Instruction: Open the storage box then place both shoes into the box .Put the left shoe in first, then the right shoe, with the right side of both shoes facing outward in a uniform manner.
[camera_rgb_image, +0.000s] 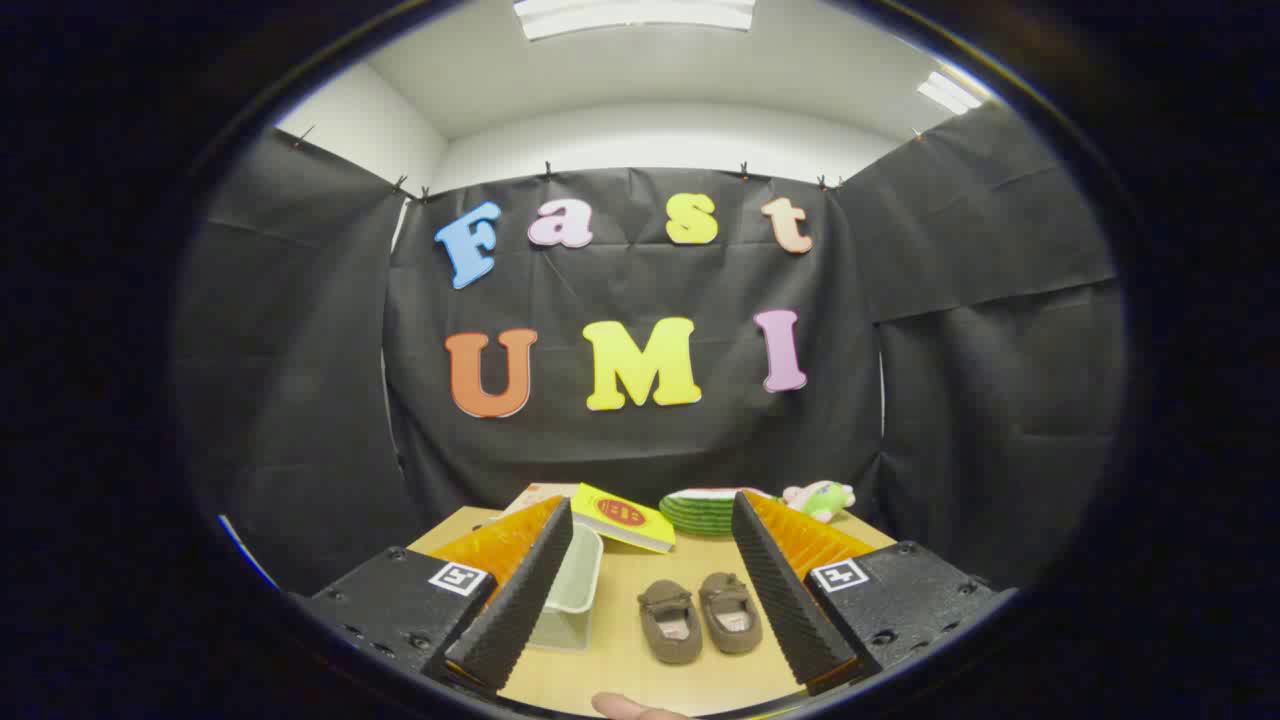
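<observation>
— Right, where's everything?
— Gripper (650, 590) spread wide, empty; shoes (700, 620) between its fingers, storage box (575, 590) left.
— Risk?
— The pair lies touching: grabbing one may drag the other.

Gripper (650, 590) hung above desk level, jaws spread wide, nothing btwn them. Both ribbed fingers (520, 595) angled fwd & slightly inward. Fingertip of person's hand (625, 707) showed just below, btwn finger bases.
</observation>
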